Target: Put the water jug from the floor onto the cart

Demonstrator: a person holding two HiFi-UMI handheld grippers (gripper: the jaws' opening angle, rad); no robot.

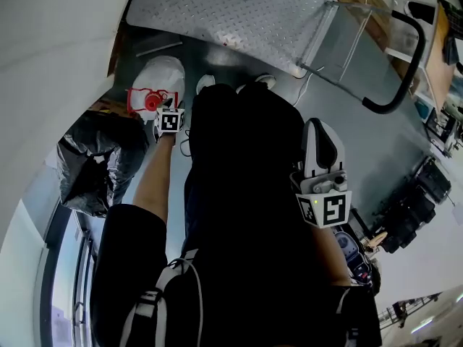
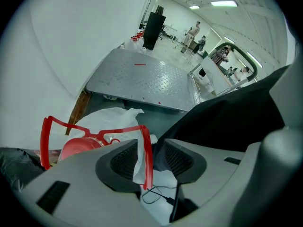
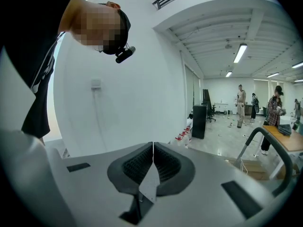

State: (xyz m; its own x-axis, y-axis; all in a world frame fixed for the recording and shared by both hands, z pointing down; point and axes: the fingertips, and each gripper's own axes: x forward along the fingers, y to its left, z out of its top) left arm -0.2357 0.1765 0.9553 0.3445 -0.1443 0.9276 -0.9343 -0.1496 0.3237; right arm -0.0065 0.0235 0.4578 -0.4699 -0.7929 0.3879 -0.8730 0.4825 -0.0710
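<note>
Grey floor (image 1: 347,132), water jug (image 1: 163,75) beside a black bag (image 1: 94,157), metal cart (image 1: 231,13) just beyond, thin cable (image 2: 156,196)

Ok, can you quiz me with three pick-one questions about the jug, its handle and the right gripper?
1. Where is the jug?
A. on the floor beside the cart
B. on top of the cart
C. on a shelf

2. What colour is the jug's handle?
A. blue
B. red
C. green

3. How do the jaws of the right hand-held gripper stand?
A. together, with nothing between them
B. wide apart
C. closed on the handle

Answers:
1 A: in the head view the jug stands on the floor, next to the cart's deck.
2 B: the left gripper view shows a red frame.
3 A: in the right gripper view the two pads meet and nothing is between them.
</note>
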